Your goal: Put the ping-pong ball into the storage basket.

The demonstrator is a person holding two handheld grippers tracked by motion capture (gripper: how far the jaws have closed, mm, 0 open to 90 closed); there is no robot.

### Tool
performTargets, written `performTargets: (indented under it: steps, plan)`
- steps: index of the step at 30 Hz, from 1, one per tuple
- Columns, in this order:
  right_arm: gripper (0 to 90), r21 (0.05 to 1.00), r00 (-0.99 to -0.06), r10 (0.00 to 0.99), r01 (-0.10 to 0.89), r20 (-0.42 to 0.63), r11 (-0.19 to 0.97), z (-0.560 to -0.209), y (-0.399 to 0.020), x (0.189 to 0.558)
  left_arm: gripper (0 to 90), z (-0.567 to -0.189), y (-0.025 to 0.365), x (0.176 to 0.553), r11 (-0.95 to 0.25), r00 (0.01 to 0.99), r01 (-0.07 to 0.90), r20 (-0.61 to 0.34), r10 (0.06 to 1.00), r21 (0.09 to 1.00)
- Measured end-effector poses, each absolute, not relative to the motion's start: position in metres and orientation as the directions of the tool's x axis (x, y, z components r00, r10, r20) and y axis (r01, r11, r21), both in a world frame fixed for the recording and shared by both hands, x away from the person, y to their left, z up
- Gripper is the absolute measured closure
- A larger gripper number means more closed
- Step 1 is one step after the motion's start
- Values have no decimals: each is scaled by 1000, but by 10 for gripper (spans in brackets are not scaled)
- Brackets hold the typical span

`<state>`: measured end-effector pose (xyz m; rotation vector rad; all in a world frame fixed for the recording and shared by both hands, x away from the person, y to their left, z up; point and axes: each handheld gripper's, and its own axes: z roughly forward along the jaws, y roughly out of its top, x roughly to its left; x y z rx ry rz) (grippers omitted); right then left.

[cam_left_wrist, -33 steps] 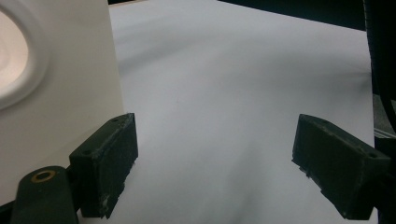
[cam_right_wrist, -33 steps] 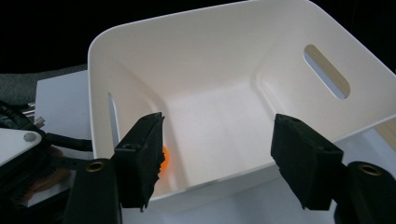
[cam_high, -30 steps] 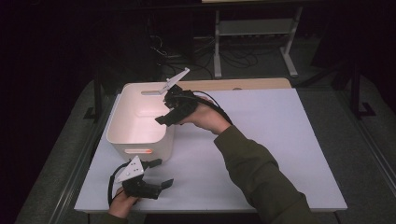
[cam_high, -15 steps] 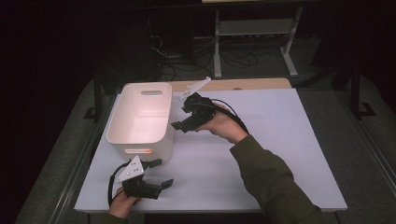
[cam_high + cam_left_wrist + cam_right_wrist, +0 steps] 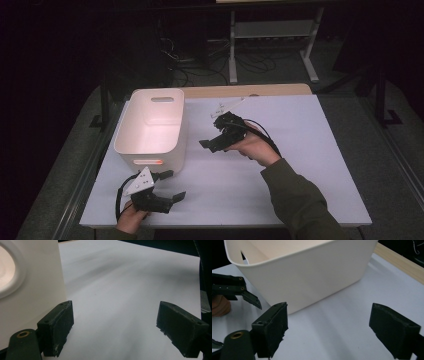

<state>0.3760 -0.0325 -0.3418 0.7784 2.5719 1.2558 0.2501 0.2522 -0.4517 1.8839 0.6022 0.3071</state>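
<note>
Item: bin point(image 5: 152, 125), white, open-topped, with a slot handle in its far wall. I see it upright on the left part of the table point(image 5: 300, 165), on the white sheet; its inside looks bare from above. In my right gripper view its side wall point(image 5: 307, 272) fills the upper frame, close ahead of the jaws.

Item: right gripper point(image 5: 212, 144). I hold it just to the right of the bin, near but apart from it, jaws aimed toward the bin's wall. The jaws have just been opening and stand wide with nothing between them; bare table shows in the gap point(image 5: 328, 335).

Item: left gripper point(image 5: 172, 186). I hold it at the near edge of the table, just in front of the bin's near wall. Its jaws are spread wide, nothing between them point(image 5: 115, 332); the bin's wall point(image 5: 32, 290) stands beside the left-hand jaw in that view.
</note>
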Motion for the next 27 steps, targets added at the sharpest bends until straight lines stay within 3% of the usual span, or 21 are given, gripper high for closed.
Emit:
performTargets:
  steps: [10,17,27]
  plan:
    - [119,775,-812,580,407,66,483,-367,-53,364,141,-452,252,250,-284,837,264,-73,543,922]
    - [14,768,-790,611,424,54,480,-387,-67,359,141,-452,252,250,-288,837,264,-70,542,920]
    - [4,785,-760,648,430,49,445,-404,-85,347,141,-452,252,249,-285,836,259,-67,544,923]
